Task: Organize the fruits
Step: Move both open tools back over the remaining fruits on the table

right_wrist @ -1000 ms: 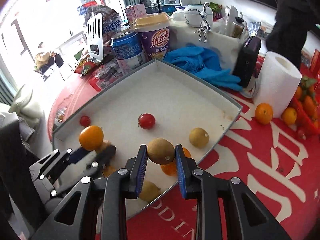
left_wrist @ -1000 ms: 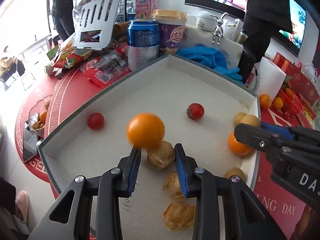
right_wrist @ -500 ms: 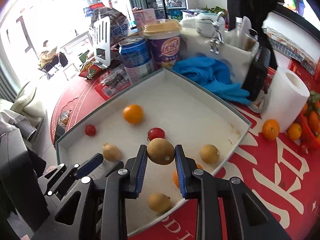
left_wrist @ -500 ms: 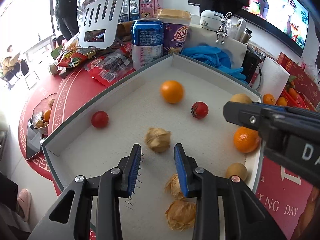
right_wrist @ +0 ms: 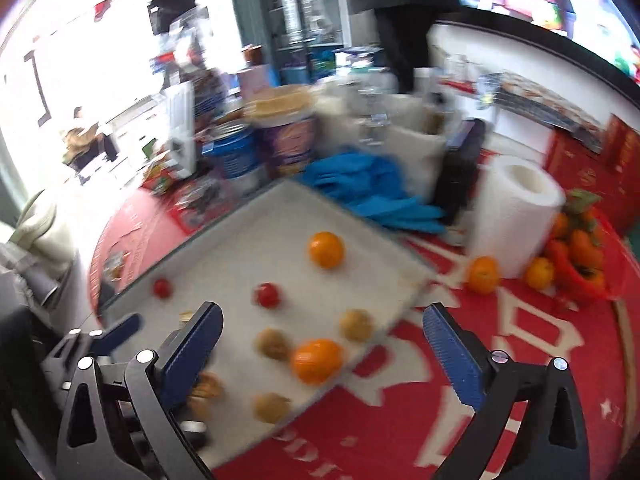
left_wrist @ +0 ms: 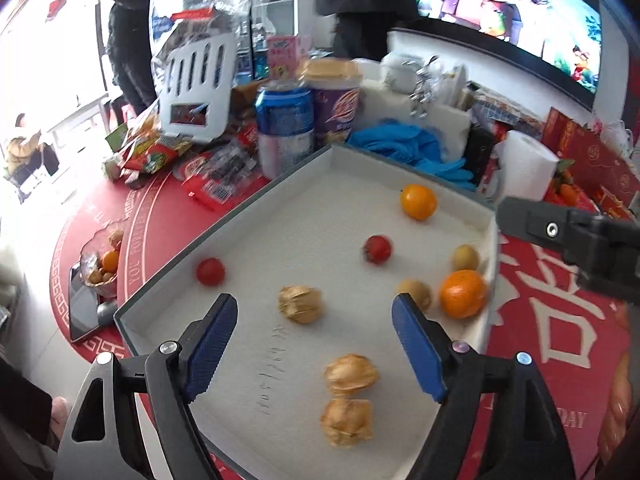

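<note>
Both grippers, left gripper (left_wrist: 314,334) and right gripper (right_wrist: 320,344), have just been opening and now stand released, nothing between their jaws. The brown fruit (right_wrist: 273,343) carried a moment ago by the right one now lies in the tray (left_wrist: 408,160), beside an orange (right_wrist: 317,361); that placement looks complete, though oranges remain on the tablecloth (right_wrist: 400,420).

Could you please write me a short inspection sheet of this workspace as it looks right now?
Surface: red printed tablecloth under a shallow white tray.
Job's things: in the tray, two oranges, two cherry tomatoes, three husked physalis, brown round fruits; more oranges outside by the paper roll.
Clutter: blue can, purple cup, blue gloves, snack packets, phone.
Grippers: left gripper and right gripper have just been opening, nothing between their jaws.
Cables: nothing seen.
Surroundings: bystanders, television screen.
</note>
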### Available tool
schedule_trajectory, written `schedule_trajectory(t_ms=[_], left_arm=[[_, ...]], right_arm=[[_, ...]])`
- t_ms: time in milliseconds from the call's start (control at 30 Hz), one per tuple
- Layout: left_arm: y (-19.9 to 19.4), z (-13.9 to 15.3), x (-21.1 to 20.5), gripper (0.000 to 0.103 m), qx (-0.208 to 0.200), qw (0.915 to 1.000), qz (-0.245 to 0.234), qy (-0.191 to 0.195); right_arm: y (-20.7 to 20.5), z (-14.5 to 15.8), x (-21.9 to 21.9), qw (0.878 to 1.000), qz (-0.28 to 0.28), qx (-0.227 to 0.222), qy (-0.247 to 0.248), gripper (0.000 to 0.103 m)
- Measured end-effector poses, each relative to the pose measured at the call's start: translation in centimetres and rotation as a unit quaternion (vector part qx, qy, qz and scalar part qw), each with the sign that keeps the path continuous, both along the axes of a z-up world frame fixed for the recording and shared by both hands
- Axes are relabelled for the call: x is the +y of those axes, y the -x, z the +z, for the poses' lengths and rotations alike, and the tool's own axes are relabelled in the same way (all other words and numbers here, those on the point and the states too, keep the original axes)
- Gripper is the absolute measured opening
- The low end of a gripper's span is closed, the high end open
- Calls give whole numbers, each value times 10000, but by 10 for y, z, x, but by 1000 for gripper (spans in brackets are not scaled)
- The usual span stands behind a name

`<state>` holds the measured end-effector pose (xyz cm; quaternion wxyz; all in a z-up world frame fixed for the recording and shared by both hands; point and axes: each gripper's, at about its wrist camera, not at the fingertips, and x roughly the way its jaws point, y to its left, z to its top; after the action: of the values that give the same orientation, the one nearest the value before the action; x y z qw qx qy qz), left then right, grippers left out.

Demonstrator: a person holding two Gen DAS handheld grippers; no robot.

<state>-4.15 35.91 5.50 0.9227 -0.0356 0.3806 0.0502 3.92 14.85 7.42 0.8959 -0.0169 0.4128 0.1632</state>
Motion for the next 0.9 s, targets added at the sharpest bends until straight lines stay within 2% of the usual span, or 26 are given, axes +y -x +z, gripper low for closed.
schedule_trajectory(t_ms=[133, 333, 500, 633, 800, 833, 900], left_arm=[[2, 14, -23, 83, -53, 9990, -440, -4], [2, 33, -60, 83, 6, 9930, -1167, 164], [-8, 52, -82, 83, 103, 9868, -1554, 439], [-21, 64, -101, 83, 85, 9870, -1584, 260], [-44, 68, -124, 83, 64, 9860, -1665, -22], [-50, 66, -131, 83, 86, 9855, -1692, -67], [-61, 61, -143, 83, 133, 9847, -1728, -172]], right_arm=[[-13, -14, -62, 9964, -805, 245, -73, 101], [-29, -44, -154, 9766, -2080, 551, -29, 101], [-45, -58, -184, 9675, -2440, 653, 157, 101], [-60, -63, -181, 9685, -2404, 594, 273, 100], [-74, -68, -176, 9675, -2457, 495, 345, 83], [-75, -67, -175, 9680, -2441, 471, 334, 76], [-75, -66, -174, 9690, -2400, 393, 436, 55]])
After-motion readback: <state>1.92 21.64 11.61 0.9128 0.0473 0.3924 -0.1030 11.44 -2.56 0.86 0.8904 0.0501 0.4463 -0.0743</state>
